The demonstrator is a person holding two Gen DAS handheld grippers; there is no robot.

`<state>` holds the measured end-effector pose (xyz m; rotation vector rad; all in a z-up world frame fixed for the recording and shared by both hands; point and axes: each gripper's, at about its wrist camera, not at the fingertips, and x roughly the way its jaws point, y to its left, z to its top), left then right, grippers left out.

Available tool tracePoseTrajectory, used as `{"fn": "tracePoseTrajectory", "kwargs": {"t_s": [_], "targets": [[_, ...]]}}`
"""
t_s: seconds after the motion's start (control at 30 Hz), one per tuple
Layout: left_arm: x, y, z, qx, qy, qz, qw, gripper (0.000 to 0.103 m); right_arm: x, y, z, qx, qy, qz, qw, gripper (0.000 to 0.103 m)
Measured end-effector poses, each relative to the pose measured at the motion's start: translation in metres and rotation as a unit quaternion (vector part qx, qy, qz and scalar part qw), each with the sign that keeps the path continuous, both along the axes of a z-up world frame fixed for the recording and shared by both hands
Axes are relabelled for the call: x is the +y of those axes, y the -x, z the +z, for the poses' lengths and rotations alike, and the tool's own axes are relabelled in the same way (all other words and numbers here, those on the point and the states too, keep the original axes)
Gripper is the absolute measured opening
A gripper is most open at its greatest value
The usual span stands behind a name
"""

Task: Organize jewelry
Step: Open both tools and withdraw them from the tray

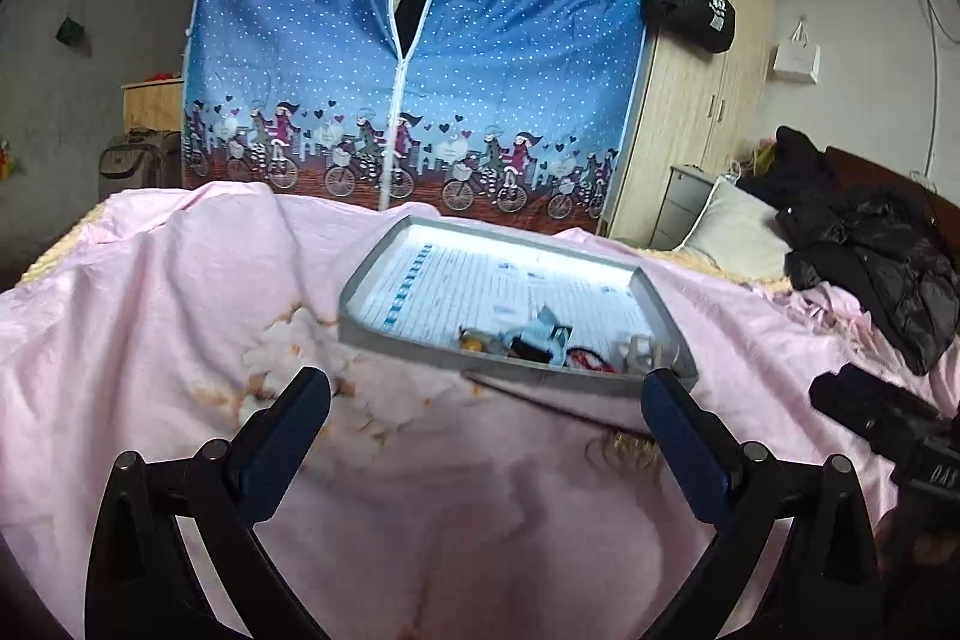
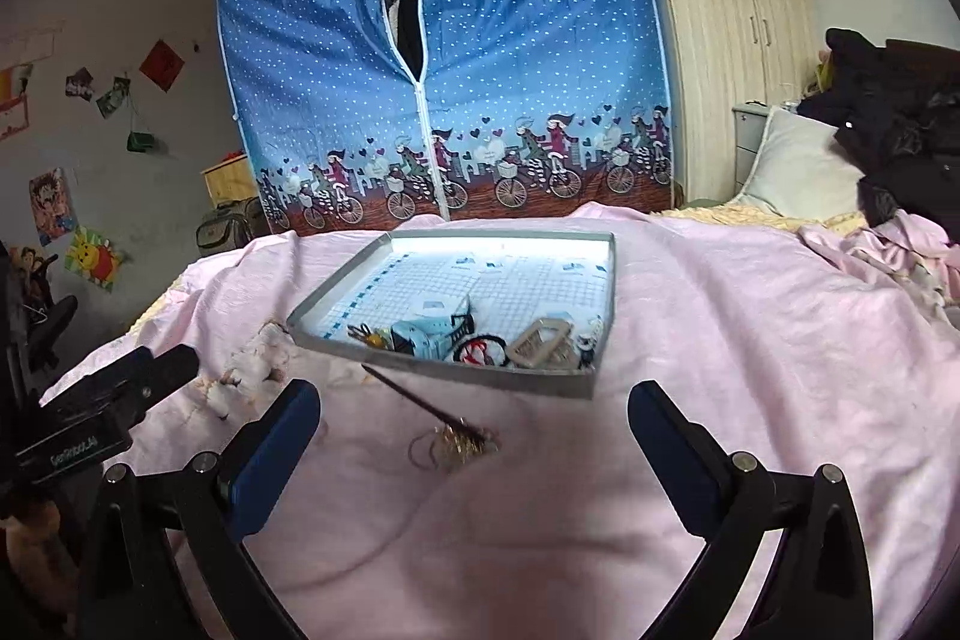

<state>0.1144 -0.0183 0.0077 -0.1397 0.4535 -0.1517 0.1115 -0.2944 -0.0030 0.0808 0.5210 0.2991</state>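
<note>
Pink bedspread (image 2: pixel 720 340): hairpin (image 2: pixel 420 400) between tool (image 2: pixel 474 412) tips.

My two wrist cameras both sit low over the bed (image 1: pixel 150 340), looking forward toward the blue wardrobe (image 1: pixel 420 70). The left view sees the grey tray (image 1: pixel 360 304) ahead and slightly right; the right view, close alongside, sees that tray (image 2: pixel 324 328) nearly centred. Both share the tray, the wardrobe and the pink cover, and each catches the other hand-held gripper at its edge.
</note>
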Motion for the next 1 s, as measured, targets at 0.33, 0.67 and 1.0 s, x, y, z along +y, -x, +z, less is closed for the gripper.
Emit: {"fn": "tracePoseTrajectory", "kwargs": {"t_s": [0.33, 0.67, 1.0], "targets": [[-0.015, 0.003, -0.023, 0.065, 0.002, -0.025, 0.9976, 0.102, -0.01, 0.02, -0.021, 0.047, 0.025, -0.038, 0.998, 0.103], [-0.012, 0.0, -0.049, 0.086, -0.015, -0.031, 0.9957, 0.102, -0.011, 0.001, -0.048, 0.11, 0.035, -0.042, 0.992, 0.103], [-0.012, -0.01, -0.051, 0.1, -0.016, -0.043, 0.9939, 0.102, -0.012, -0.004, -0.054, 0.129, 0.041, -0.047, 0.99, 0.103]]}}
